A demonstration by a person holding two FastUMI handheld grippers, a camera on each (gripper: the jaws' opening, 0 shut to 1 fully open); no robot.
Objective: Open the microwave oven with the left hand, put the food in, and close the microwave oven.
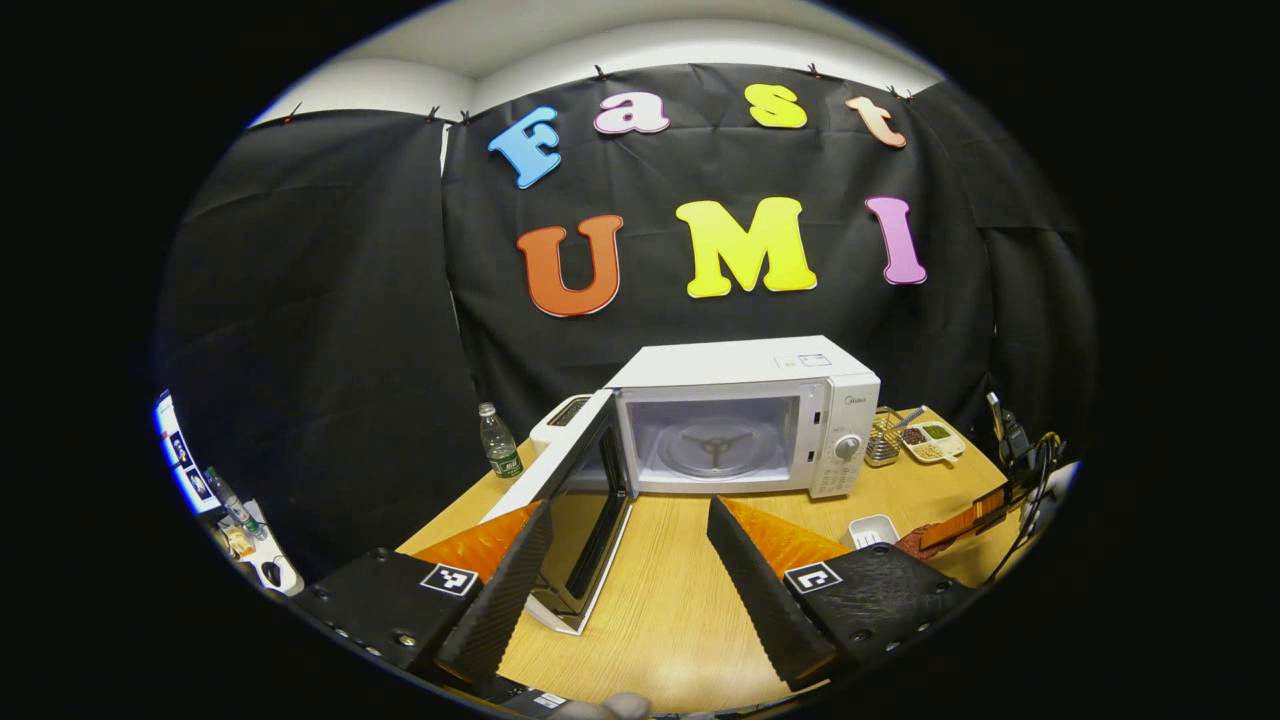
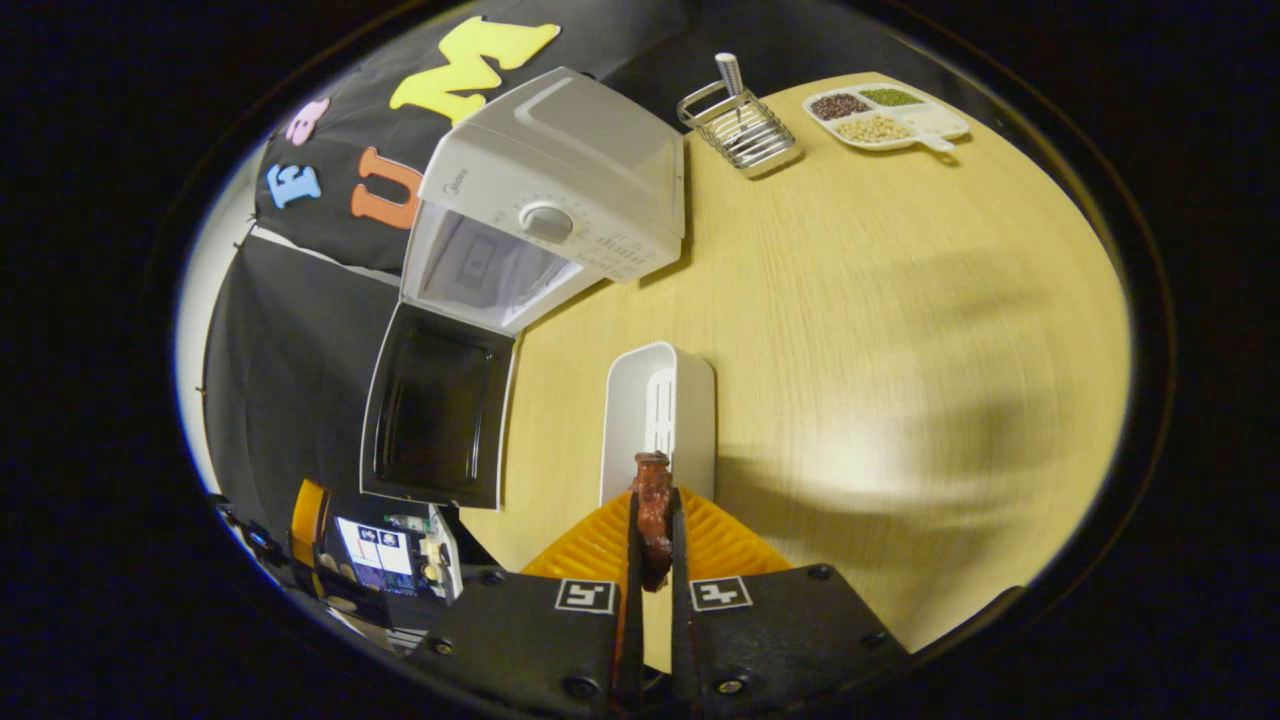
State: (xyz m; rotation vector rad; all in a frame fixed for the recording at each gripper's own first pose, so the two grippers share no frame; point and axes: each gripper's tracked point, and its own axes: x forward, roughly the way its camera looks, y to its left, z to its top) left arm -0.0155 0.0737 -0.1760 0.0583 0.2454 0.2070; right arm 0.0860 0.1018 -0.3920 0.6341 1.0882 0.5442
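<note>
While the left gripper view faces one microwave (image 1: 745,415) on the wooden table (image 1: 680,600), its door (image 1: 570,500) swung wide and its glass turntable (image 1: 718,448) bare, the right gripper view looks down on that oven and one white dish (image 2: 660,410). The left gripper (image 1: 625,570) hangs spread apart before the door, gripping nothing. The right gripper (image 2: 652,540) pinches one reddish-brown piece of food (image 2: 652,510) over the dish's near end.
</note>
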